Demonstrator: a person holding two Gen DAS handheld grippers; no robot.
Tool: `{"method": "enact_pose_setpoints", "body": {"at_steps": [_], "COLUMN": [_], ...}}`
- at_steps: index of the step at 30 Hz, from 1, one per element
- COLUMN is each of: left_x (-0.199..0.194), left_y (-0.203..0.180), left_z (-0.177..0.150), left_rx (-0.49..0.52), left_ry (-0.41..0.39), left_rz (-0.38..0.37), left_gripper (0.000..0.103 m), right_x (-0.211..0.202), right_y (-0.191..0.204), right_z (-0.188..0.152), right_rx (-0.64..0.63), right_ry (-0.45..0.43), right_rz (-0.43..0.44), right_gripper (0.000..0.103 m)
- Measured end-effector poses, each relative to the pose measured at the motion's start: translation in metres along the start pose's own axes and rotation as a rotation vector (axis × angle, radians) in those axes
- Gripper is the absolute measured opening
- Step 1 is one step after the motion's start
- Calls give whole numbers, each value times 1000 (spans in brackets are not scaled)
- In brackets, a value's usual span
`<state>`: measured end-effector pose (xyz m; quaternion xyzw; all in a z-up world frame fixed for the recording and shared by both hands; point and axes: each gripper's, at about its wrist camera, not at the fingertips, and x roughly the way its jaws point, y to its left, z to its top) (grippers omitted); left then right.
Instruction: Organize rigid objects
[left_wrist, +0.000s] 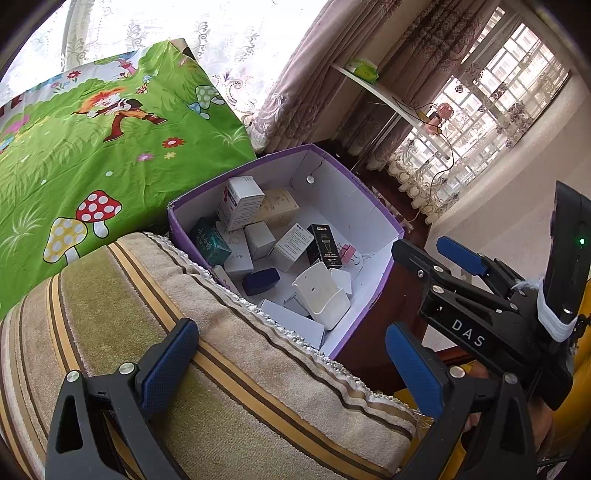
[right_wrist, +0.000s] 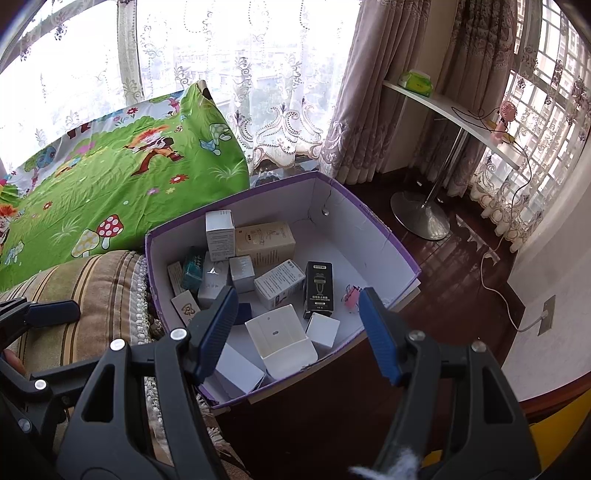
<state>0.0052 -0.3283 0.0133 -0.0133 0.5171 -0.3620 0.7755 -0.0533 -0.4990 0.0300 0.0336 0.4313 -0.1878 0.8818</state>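
Note:
A purple cardboard box with white inner walls stands beside a striped cushion. In it lie several small cartons, among them a black one, a beige one and a teal one. A white plastic holder and a pink binder clip lie there too. My right gripper hangs open above the box's near side, empty. Over the cushion my left gripper is open and empty; one of its fingers shows in the right wrist view.
The striped cushion lies left of the box, with a green cartoon sheet behind it. To the right are a dark wooden floor, a white shelf on a metal stand, a trailing cable and a wall socket.

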Motion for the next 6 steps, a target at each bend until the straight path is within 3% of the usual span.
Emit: {"method": "enact_pose_setpoints", "body": {"at_steps": [6], "left_x": [1], "left_y": [-15], "left_z": [-1], "left_rx": [85], "left_ry": [-25], "left_rz": [19], "left_gripper": [103], "right_x": [3], "right_y": [-3], "right_z": [-3], "right_rx": [25], "right_ry": [9], "right_rz": [10], "right_gripper": [71]}}
